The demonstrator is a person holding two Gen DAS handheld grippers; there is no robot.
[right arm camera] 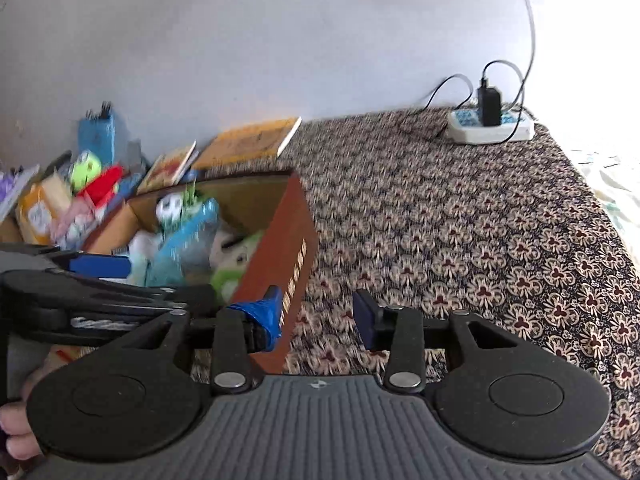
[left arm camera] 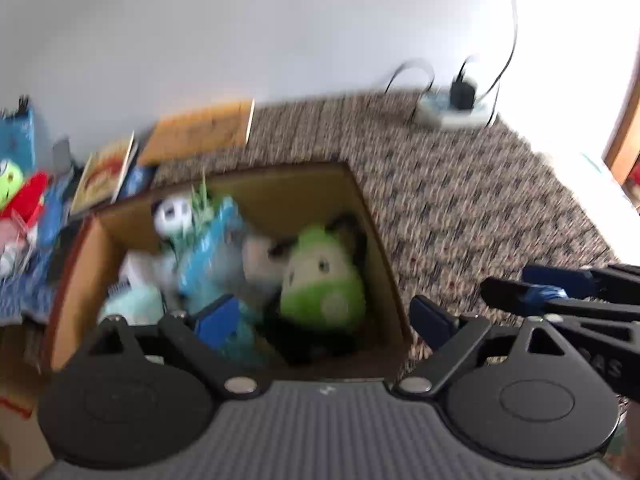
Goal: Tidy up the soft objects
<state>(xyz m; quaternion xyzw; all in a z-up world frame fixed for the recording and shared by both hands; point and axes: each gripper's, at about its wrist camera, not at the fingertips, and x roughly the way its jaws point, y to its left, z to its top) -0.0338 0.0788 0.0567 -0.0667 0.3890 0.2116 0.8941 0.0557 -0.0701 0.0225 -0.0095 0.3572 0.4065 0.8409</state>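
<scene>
Soft toys fill the cardboard box point(left arm camera: 384, 248) on the patterned carpet point(right arm camera: 460, 232); we see a green plush point(left arm camera: 320, 280) at its right side. Pale writing on the box's brown side is too blurred to read. Our left gripper point(left arm camera: 324, 316) hangs spread wide above the box, empty. Our right gripper point(right arm camera: 316, 316) gapes empty, its left finger point(right arm camera: 266, 316) just beside the box's near right corner.

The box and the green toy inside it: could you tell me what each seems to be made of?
Box: likely cardboard, with matte tan inner walls and thin straight edges; its outside looks reddish-brown. Green toy: apparently plush fabric, rounded and soft-looking, though motion blur hides the texture.
</scene>
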